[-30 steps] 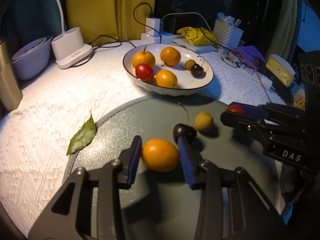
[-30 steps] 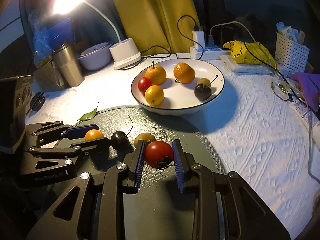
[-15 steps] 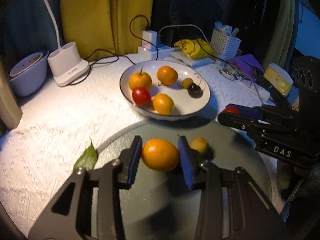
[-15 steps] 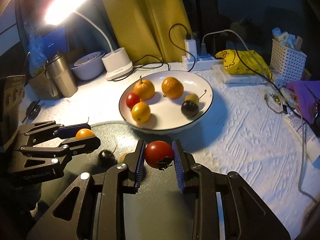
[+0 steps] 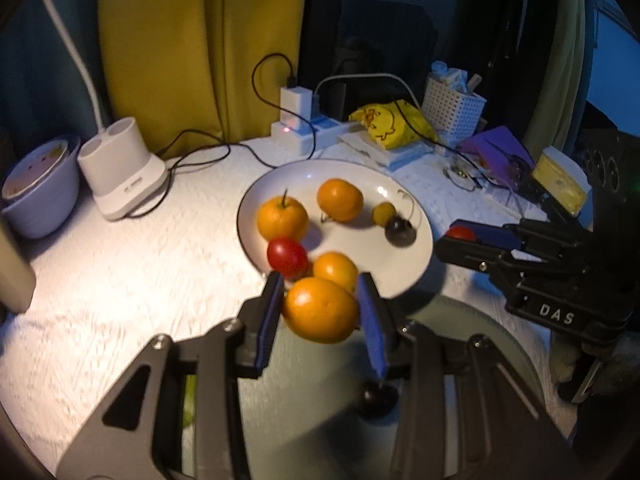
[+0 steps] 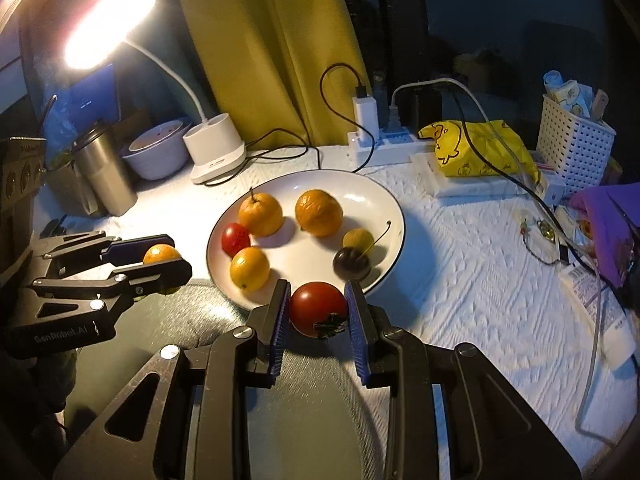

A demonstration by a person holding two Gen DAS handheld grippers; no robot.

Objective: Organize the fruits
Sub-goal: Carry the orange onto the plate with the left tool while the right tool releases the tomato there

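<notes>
Both grippers are arriving at the near rim of the round white plate (image 6: 394, 216), having lifted away from the dark round glass mat (image 6: 320, 420) where they sat a second ago. Left gripper (image 5: 320, 308) is clamping a smooth orange citrus fruit (image 5: 322, 309) between its blue pads, holding it in the air just over the plate's near edge. Right gripper (image 6: 318, 308) is squeezing a round red tomato (image 6: 318, 307) with a green calyx, likewise just at the rim. On the plate are lying three orange fruits, a red cherry tomato (image 6: 235, 239), a small yellow fruit and a dark stemmed cherry (image 6: 351, 265). Another dark cherry (image 5: 378, 398) is sitting on the mat.
</notes>
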